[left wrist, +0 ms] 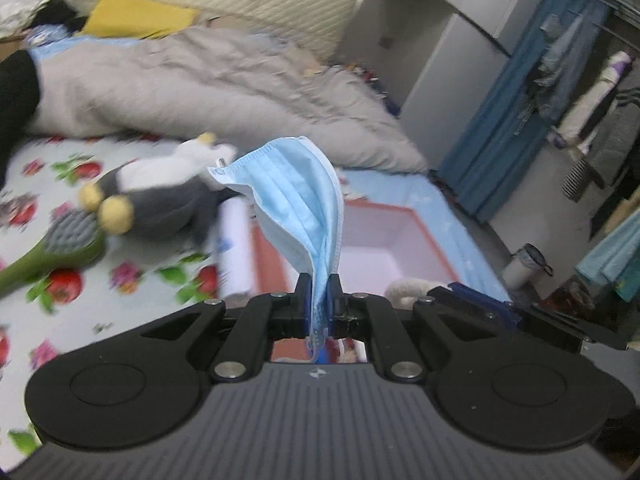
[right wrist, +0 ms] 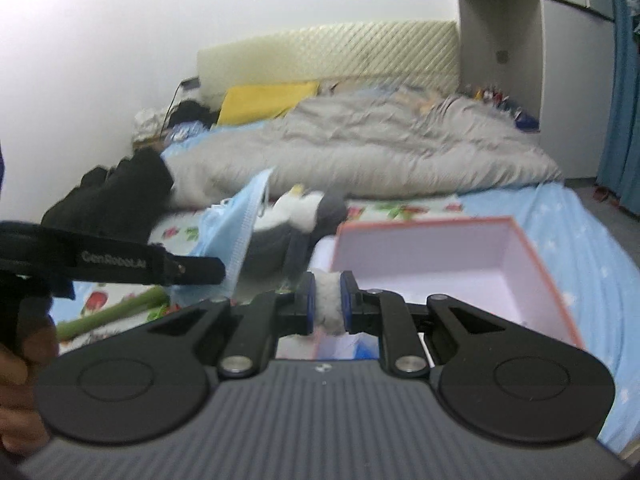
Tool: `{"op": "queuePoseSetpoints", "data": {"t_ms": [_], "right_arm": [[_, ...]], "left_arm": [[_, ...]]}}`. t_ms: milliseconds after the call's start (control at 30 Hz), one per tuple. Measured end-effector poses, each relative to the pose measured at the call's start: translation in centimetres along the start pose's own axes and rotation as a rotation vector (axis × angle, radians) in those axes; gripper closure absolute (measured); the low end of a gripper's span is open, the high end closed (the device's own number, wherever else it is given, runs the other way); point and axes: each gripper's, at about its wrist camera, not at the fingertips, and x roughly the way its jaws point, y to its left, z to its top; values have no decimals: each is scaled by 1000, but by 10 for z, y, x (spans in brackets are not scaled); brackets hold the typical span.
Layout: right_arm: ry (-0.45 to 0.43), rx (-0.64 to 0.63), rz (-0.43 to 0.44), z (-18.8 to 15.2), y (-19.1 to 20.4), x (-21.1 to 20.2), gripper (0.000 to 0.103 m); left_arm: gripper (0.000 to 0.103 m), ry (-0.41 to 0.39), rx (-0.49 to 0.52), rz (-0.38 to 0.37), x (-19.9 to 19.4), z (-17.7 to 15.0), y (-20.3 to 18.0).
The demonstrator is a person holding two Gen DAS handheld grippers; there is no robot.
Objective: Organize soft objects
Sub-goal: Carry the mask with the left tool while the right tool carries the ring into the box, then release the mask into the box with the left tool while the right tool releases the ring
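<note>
Left hand-held gripper (left wrist: 319,280) clamped on one pleated blue paper face mask (left wrist: 296,196), raised above the bed (left wrist: 444,204). Right hand-held gripper (right wrist: 327,280) clamped on one white fuzzy item (right wrist: 329,300). Below: one open pink rectangular box (right wrist: 516,256), one plush penguin (left wrist: 160,196), one rumpled grey quilt (right wrist: 380,148), flowered sheet (left wrist: 56,184).

Green brush (left wrist: 48,258): handle cut by left-wrist frame's left edge, blurred. White fluffy item (right wrist: 329,304) between right gripper (right wrist: 328,306) pads: too little visible to identify. Pink box (left wrist: 372,236): near wall hidden behind face mask (left wrist: 300,204). Plush toy (right wrist: 296,216) smeared.
</note>
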Motion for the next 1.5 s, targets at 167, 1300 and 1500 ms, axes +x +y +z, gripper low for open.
{"op": "queuePoseSetpoints", "data": {"t_ms": [167, 1300, 1500], "right_arm": [[-34, 18, -27, 19, -35, -2, 87], [220, 278, -180, -34, -145, 52, 51], [105, 262, -195, -4, -125, -3, 51]], "left_arm": [[94, 32, 26, -47, 41, 17, -32], [35, 212, 116, -29, 118, 5, -50], [34, 110, 153, -56, 51, 17, -58]]}}
